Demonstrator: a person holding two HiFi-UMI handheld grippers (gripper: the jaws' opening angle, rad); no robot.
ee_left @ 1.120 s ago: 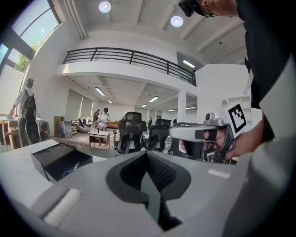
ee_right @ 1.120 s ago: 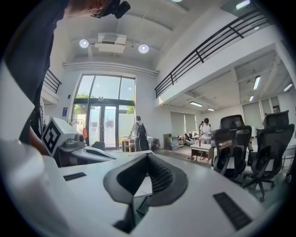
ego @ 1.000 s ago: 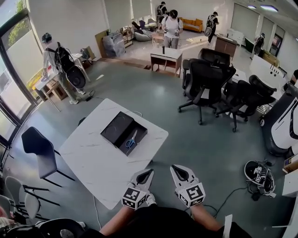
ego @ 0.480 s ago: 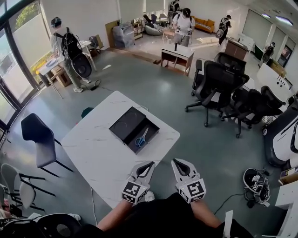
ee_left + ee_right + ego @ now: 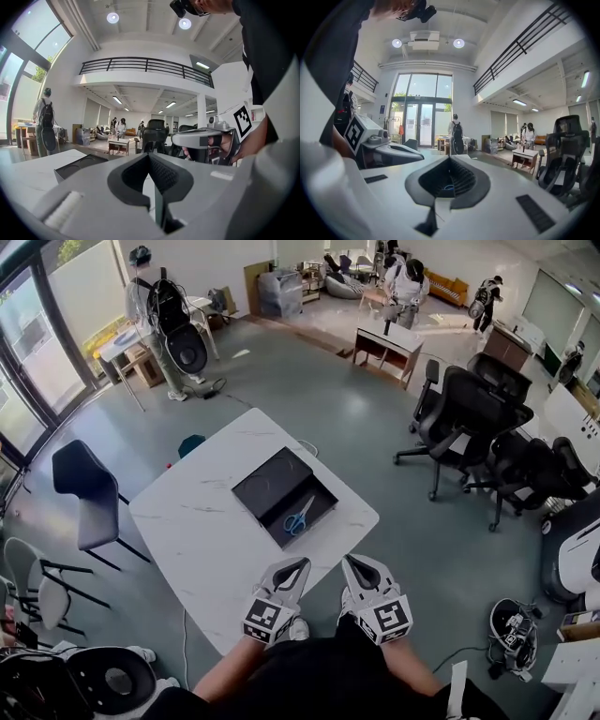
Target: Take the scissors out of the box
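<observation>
As we hold them side by side at the desk's (image 5: pixel 202 540) near corner, the left hand-held gripper (image 5: pixel 300 563) and right hand-held gripper (image 5: pixel 348 561) each have jaws closed together on nothing. Bare desk top lies between them and the open black box (image 5: pixel 265 484), where blue-handled scissors (image 5: pixel 299 517) rest in the right compartment. Office chairs (image 5: pixel 466 413) stand beyond, at right.
</observation>
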